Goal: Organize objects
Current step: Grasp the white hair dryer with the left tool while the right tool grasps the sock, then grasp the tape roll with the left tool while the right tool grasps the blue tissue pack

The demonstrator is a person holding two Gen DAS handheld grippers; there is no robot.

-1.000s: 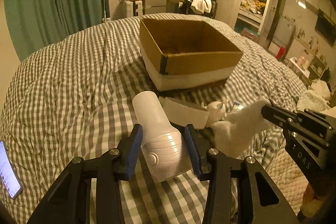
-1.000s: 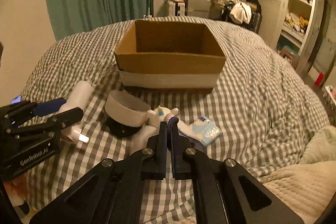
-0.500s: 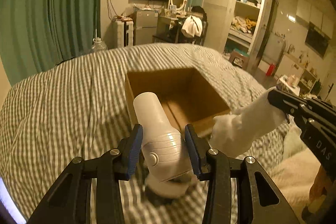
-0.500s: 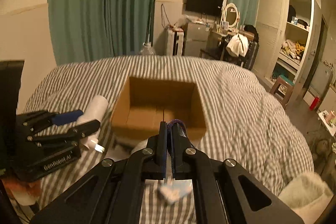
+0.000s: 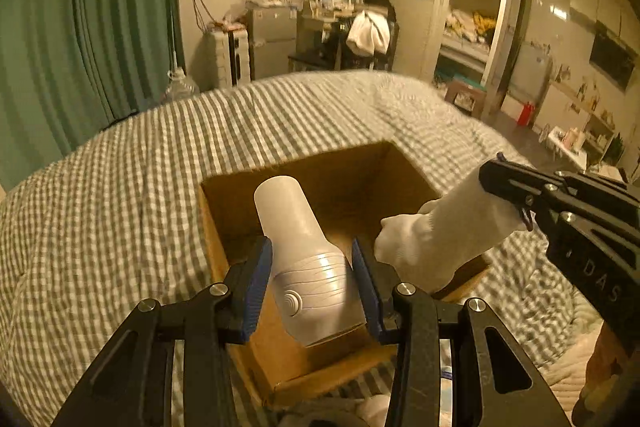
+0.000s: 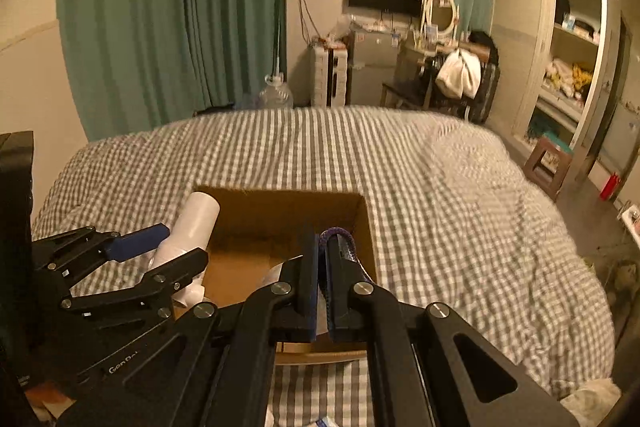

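Hovering over the open cardboard box on the checked bedspread, at 12 o'clock from both cameras. Left gripper clamping the white hair dryer between its 2 blue pads, nozzle tilting toward 11 o'clock above the box. Right gripper pressed together, pinching the white sock, hanging toward 8 o'clock over the box's right wall.

Glossy white plastic dryer, matt cardboard box, soft knit sock.
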